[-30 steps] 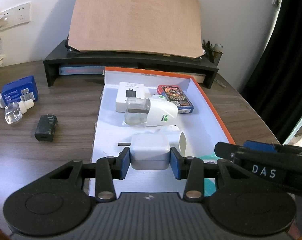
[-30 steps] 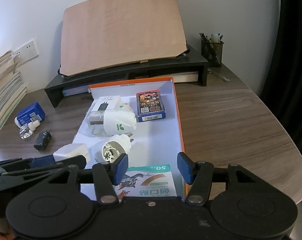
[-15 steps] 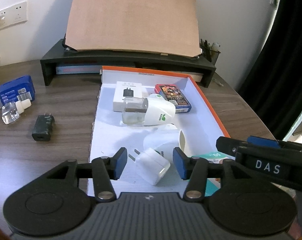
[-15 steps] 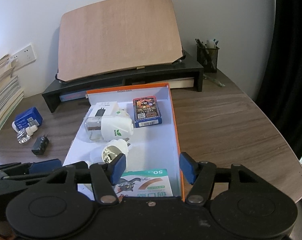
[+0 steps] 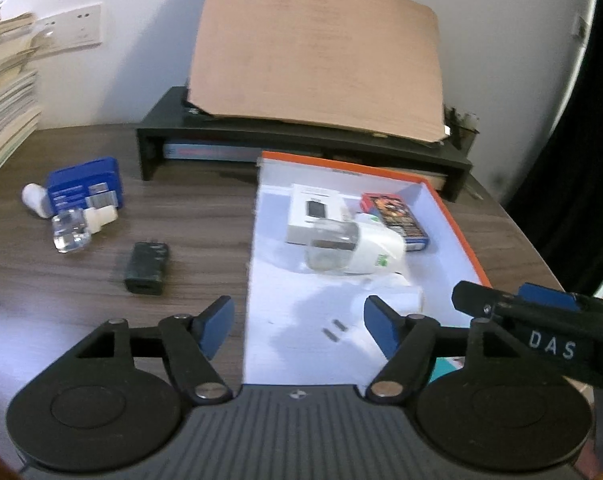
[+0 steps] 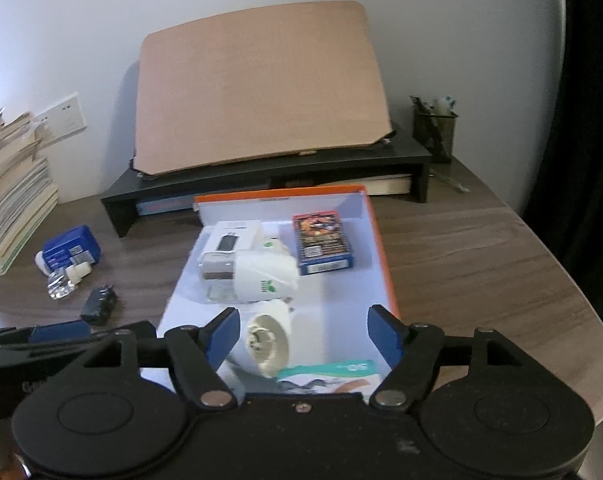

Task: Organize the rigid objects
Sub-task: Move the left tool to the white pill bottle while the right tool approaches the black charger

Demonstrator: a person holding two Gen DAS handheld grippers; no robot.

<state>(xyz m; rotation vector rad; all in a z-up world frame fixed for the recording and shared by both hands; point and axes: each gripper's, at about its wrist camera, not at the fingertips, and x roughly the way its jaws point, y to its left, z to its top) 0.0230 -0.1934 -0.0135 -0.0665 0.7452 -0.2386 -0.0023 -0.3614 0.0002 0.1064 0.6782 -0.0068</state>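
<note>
My left gripper (image 5: 297, 326) opening, empty, over the orange-rimmed box (image 5: 457, 232) | my right gripper (image 6: 301, 334) opening, empty | white charger (image 5: 329, 320) lies inside box; black charger (image 5: 147, 268) left of box, on table (image 5: 205, 216).

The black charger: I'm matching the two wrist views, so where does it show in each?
Left wrist: black charger on the table, left of the box, lower-left of centre.
Right wrist: black charger far left, beside the box.
Shared landmark: blue pack behind it.
</note>
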